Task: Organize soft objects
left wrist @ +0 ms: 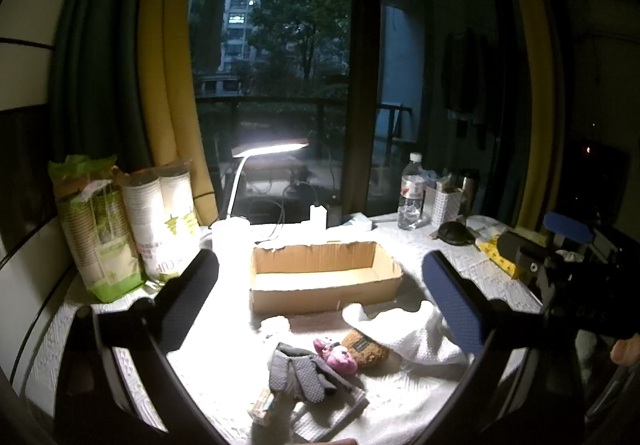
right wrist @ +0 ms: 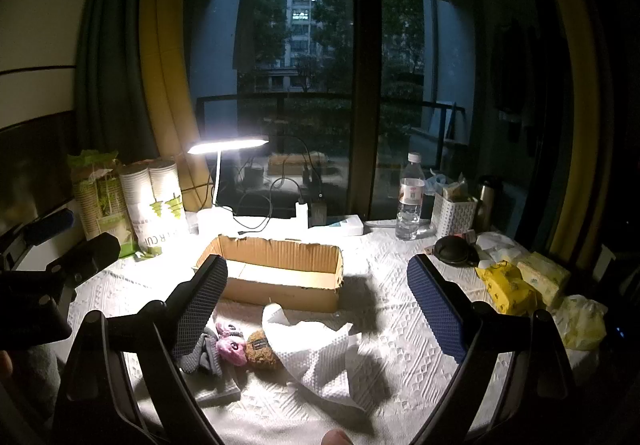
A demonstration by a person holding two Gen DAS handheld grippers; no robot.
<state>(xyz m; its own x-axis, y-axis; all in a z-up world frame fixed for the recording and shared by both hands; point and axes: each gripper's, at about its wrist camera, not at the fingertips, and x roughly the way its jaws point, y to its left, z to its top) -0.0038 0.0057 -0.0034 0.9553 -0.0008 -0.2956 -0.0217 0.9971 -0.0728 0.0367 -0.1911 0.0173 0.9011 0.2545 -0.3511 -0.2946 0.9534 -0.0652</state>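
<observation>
An open cardboard box (left wrist: 324,277) (right wrist: 280,271) sits mid-table with nothing visible inside. In front of it lie a grey glove (left wrist: 300,371) (right wrist: 204,355), a small pink plush toy (left wrist: 338,357) (right wrist: 230,345), a brown plush toy (left wrist: 366,349) (right wrist: 262,351) and a white cloth (left wrist: 416,333) (right wrist: 320,349). My left gripper (left wrist: 320,285) hovers open above these items, nothing between its fingers. My right gripper (right wrist: 318,291) is also open and holds nothing, above the cloth.
Packs of paper cups (left wrist: 132,229) (right wrist: 132,205) stand at the left. A lit desk lamp (right wrist: 224,147), cables, a water bottle (right wrist: 409,201), a white basket (right wrist: 454,215) and yellow packets (right wrist: 508,285) crowd the back and right. A folded white pad (left wrist: 328,413) lies under the glove.
</observation>
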